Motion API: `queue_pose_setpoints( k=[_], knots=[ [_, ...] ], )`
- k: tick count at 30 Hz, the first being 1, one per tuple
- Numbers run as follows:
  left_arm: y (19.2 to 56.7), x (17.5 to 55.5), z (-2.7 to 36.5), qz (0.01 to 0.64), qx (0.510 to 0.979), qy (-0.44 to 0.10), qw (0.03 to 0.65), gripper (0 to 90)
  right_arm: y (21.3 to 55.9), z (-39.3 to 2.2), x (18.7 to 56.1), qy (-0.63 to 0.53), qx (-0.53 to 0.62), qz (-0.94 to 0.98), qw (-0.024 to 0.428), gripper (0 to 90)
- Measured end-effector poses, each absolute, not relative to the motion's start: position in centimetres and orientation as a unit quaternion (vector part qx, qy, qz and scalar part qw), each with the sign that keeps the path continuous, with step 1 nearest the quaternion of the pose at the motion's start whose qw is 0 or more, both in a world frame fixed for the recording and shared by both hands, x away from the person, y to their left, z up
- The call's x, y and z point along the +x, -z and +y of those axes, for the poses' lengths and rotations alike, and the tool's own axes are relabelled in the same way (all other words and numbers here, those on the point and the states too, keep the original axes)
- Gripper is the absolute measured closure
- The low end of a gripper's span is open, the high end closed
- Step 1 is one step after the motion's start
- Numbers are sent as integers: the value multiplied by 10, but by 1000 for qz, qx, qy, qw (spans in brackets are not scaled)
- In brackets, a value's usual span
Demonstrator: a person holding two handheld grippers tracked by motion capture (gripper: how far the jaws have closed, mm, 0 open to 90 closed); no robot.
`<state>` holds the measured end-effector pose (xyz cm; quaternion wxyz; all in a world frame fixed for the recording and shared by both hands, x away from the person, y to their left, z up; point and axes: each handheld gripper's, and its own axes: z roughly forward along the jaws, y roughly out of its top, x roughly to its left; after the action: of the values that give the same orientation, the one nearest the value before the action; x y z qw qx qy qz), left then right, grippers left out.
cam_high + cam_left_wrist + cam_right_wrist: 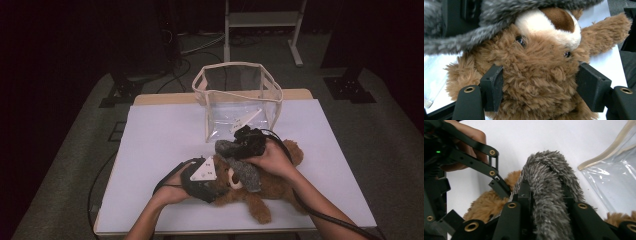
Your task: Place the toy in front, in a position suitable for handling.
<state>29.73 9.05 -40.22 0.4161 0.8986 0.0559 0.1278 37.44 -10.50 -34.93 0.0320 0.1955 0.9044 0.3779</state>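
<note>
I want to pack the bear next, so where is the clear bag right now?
In the high view the clear bag stands open at the table's far middle, just behind the teddy bear and the right gripper.

On the tabletop (165, 130) the teddy bear (272, 187) lies near the front edge, right of the middle, with its head toward the left and the open bag (237, 100) standing just behind it, nearer the far edge. The left tongs (220, 182) sit at the left of the bear with its head between their jaws, while the right tongs (240, 145) come in over the bear from the right. The scarf (245, 167) is pinched in the right tongs and hangs across the bear's head, between the two tongs.
</note>
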Motion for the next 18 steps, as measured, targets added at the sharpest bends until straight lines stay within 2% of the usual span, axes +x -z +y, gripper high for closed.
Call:
queue_pose_setpoints(
  k=[7, 18],
  knots=[
    [403, 300, 92, 67, 896, -128, 420, 303, 347, -124, 363, -376, 203, 903, 52, 704],
    [402, 308, 94, 99, 889, -136, 427, 309, 350, -174, 296, -418, 205, 882, 75, 704]
  ],
)
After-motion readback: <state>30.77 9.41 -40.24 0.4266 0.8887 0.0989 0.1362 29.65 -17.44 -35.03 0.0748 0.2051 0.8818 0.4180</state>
